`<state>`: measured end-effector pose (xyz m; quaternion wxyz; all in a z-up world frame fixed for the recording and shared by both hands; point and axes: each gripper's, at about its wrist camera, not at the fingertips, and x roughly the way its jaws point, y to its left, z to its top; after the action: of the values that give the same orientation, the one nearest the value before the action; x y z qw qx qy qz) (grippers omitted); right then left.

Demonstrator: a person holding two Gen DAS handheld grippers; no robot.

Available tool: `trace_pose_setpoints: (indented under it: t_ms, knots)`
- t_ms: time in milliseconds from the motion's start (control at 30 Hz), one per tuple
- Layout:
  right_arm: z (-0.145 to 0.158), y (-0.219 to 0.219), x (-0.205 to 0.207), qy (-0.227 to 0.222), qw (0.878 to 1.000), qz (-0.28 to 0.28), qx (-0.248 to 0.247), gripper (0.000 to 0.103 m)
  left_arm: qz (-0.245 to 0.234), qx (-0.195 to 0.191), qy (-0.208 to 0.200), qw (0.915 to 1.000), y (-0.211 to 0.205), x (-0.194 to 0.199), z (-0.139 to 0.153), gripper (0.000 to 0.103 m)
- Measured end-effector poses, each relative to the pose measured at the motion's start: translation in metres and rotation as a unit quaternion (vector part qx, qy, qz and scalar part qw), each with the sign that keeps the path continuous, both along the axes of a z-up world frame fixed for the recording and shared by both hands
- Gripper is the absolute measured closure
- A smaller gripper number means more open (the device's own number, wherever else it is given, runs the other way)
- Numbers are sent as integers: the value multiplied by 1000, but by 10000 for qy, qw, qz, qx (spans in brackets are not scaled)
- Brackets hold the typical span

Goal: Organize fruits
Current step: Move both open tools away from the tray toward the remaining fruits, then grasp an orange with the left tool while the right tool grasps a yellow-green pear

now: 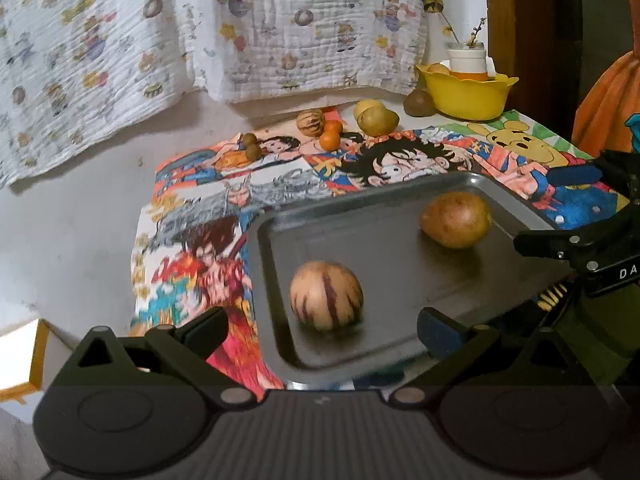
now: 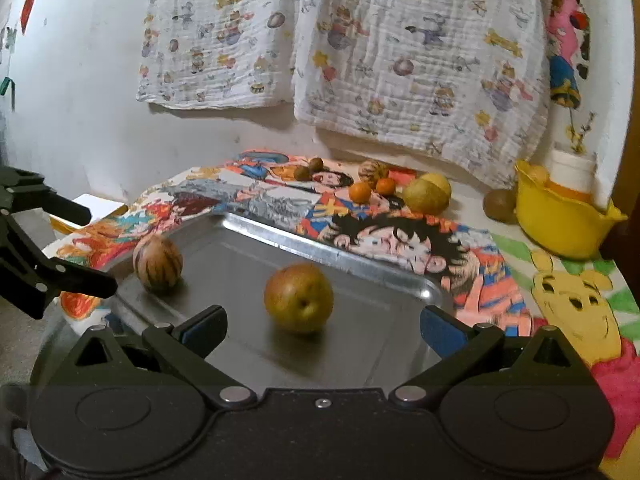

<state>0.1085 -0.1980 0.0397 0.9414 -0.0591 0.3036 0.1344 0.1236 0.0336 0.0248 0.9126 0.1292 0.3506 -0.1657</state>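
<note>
Fruits are split between two spots: a striped round fruit [image 1: 326, 295] and a brownish apple-like fruit [image 1: 456, 219] sit apart on the metal tray [image 1: 272, 264], while the rest wait at the back of the desk [image 1: 80, 216] — another striped fruit [image 1: 310, 122], two small oranges [image 1: 330, 136], two yellow-green fruits [image 1: 376, 119], two small brown ones [image 1: 251, 146] and a darker brown fruit [image 1: 418, 103] beside the yellow bowl [image 1: 466, 94].

The left gripper [image 1: 322, 330] hangs low over the tray's near edge, jaws spread wide and holding nothing; the right gripper [image 2: 322, 326] is likewise wide apart and empty, with the apple-like fruit just ahead of it.

The likely trouble is rolling. Both tray fruits are round on smooth metal, so a nudge from a finger or a bump to the rim could send them sliding or into each other. The tray rests on a loose cartoon-print cloth [image 1: 192, 240], which could bunch or drag if it is pushed. The two grippers are close together, so they could clash over the tray. The back fruits are clustered, and reaching for one may knock its neighbours.

The desk is pale and stands against a white wall hung with printed quilted fabric [image 1: 200, 32]; a white container [image 1: 466, 60] sits in the bowl.
</note>
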Motion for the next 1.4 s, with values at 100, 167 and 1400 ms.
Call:
trace_pose_setpoints:
  t_ms: [100, 167, 1400]
  knots:
    - [7, -4, 16, -10, 10000, 76, 30, 1, -93, 37, -13, 9999, -3, 17, 5, 1]
    - [11, -7, 29, -7, 9999, 140, 31, 1, -129, 57, -47, 9999, -5, 31, 8, 0]
    - [-21, -73, 268, 581, 9960, -665, 145, 1, -570, -126, -192, 9981, -71, 274, -43, 1]
